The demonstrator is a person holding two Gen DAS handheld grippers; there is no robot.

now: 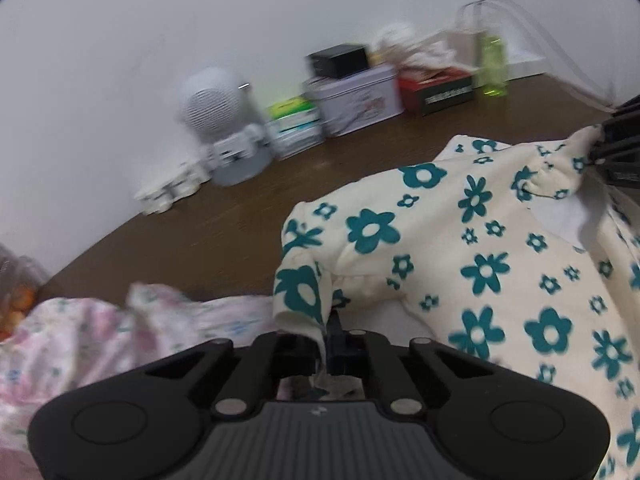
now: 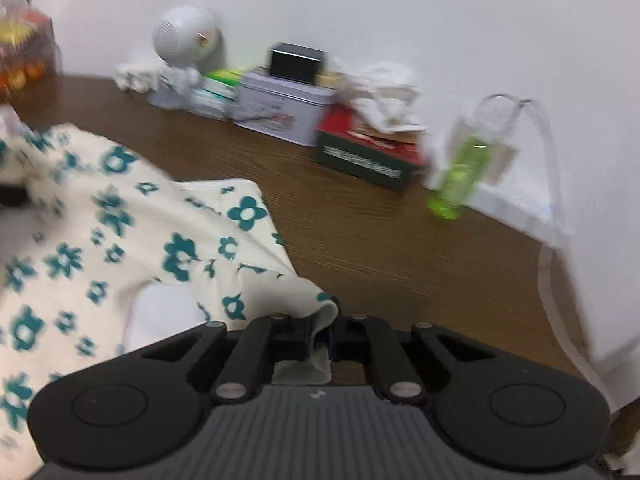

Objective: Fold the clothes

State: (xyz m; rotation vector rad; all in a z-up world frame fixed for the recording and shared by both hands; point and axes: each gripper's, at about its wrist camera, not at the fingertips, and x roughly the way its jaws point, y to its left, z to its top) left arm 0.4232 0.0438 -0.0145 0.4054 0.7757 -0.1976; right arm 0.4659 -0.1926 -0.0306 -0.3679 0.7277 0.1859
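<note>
A cream garment with teal flowers (image 1: 472,248) is held up over the brown wooden table (image 1: 224,224). My left gripper (image 1: 326,344) is shut on one edge of it. My right gripper (image 2: 326,340) is shut on another corner of the same garment (image 2: 120,232). The right gripper also shows in the left wrist view (image 1: 600,148) at the far right, pinching the cloth. A pink floral garment (image 1: 100,340) lies crumpled on the table at the lower left of the left wrist view.
Along the wall stand a white round speaker (image 1: 212,104), a grey tin box (image 1: 360,100), a red and dark box (image 1: 436,92), a green bottle (image 2: 460,176) and white cloths (image 2: 384,92). A bag with orange items (image 2: 24,52) sits far left.
</note>
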